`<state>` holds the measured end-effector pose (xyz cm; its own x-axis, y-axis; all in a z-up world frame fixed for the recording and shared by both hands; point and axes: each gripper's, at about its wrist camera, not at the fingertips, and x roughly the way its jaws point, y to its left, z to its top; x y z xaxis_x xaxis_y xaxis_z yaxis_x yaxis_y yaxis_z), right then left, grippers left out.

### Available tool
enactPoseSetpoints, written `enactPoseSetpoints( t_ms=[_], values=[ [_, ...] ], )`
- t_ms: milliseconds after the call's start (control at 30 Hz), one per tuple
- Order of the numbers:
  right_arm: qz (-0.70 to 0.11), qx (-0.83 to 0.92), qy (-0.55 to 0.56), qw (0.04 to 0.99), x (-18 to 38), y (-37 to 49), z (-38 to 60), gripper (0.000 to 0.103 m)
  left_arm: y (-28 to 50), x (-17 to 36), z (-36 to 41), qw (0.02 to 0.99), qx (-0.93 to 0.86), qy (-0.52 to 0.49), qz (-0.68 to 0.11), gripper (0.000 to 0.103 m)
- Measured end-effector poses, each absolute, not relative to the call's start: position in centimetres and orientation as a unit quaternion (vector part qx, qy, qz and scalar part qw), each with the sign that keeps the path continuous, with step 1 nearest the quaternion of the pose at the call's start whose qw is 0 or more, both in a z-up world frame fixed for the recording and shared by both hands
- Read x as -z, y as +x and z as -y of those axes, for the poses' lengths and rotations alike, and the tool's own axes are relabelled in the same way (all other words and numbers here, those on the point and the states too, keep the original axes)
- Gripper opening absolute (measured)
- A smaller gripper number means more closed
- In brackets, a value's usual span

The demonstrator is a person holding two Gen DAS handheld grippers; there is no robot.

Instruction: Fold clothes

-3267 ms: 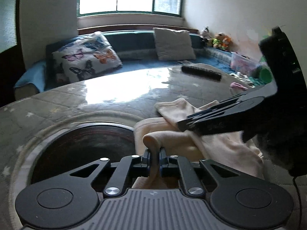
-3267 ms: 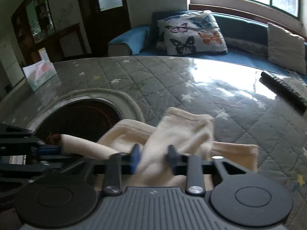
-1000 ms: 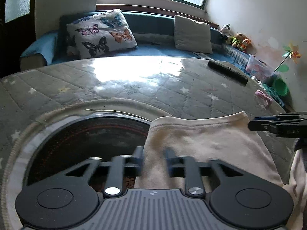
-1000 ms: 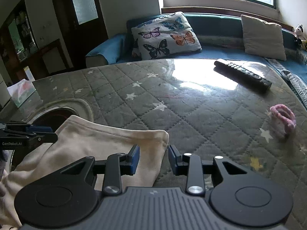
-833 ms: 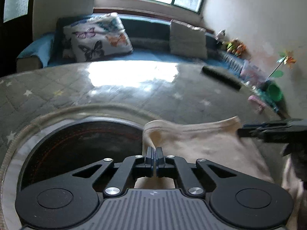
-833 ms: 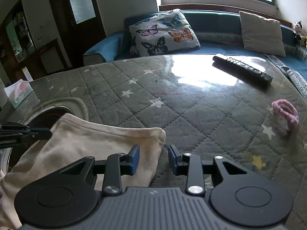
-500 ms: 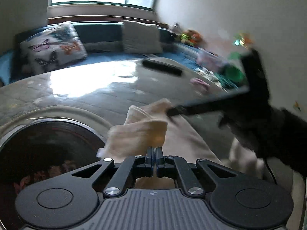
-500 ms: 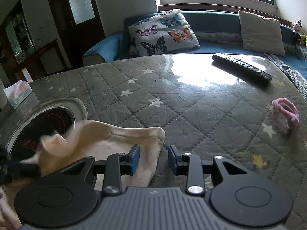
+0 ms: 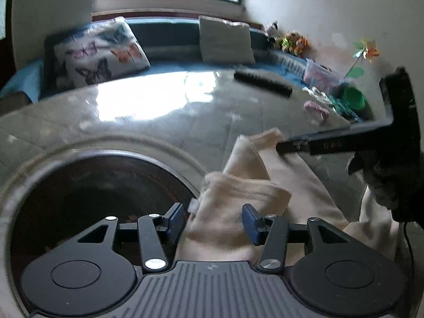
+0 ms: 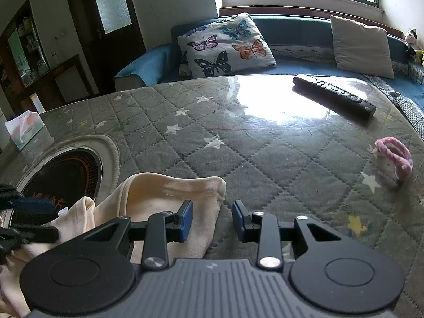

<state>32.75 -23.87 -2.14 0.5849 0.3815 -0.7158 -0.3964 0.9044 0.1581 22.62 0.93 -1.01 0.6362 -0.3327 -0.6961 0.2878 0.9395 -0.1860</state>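
Cream garment (image 10: 169, 196) on grey quilted table cover (image 10: 238, 159) with pale stars. Butterfly-print cushion (image 10: 225, 45), blue sofa (image 10: 291, 37). Black remote (image 10: 334, 95); pink loop (image 10: 394, 156).

Our left gripper (image 9: 213, 221) points down at a slant, jaws opening, cream cloth (image 9: 233, 212) bunched between them, pads off it. Our right gripper (image 10: 212, 221) sits to its right, also slanted down, jaws parted, left finger over the cloth's edge, nothing gripped.
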Motion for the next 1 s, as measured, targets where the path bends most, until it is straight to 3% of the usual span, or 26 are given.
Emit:
enactPoseSetpoints(
  t_ms=[67,100,167,267,567,633,700,933,1000],
  values=[
    [-0.400,-0.219,-0.011,0.890,2.1,32.8,23.9,0.033,22.9,1.7,-1.1,0.899,0.177,-0.040,-0.397,0.023],
    [-0.400,-0.220,-0.011,0.890,2.1,32.8,23.9,0.033,22.8,1.6,-1.4,0.902,0.176,-0.045,-0.393,0.007],
    [-0.399,-0.221,-0.013,0.890,2.0,32.8,23.8,0.032,22.5,0.9,-2.0,0.911,0.162,-0.045,-0.377,0.006],
    [-0.397,-0.223,-0.015,0.890,1.8,32.8,23.6,0.023,22.1,-0.6,-3.9,0.933,0.116,-0.044,-0.339,0.006],
    [-0.401,-0.231,-0.031,0.886,2.0,33.4,22.0,0.022,23.8,0.5,-8.9,0.935,0.005,-0.054,-0.350,0.005],
    [-0.398,-0.229,-0.043,0.887,2.0,33.7,21.3,0.009,24.0,0.7,-9.3,0.935,0.000,-0.052,-0.351,0.005],
    [-0.396,-0.227,-0.050,0.889,1.9,34.4,20.6,0.004,24.5,0.9,-9.6,0.936,-0.007,-0.050,-0.349,0.005],
    [-0.388,-0.223,-0.068,0.892,2.3,37.6,17.9,0.006,27.2,1.8,-11.6,0.932,-0.037,-0.041,-0.360,0.005],
    [-0.386,-0.225,-0.077,0.891,2.1,37.8,17.3,0.009,27.2,2.0,-11.8,0.928,-0.040,-0.042,-0.367,0.010]
  ],
)
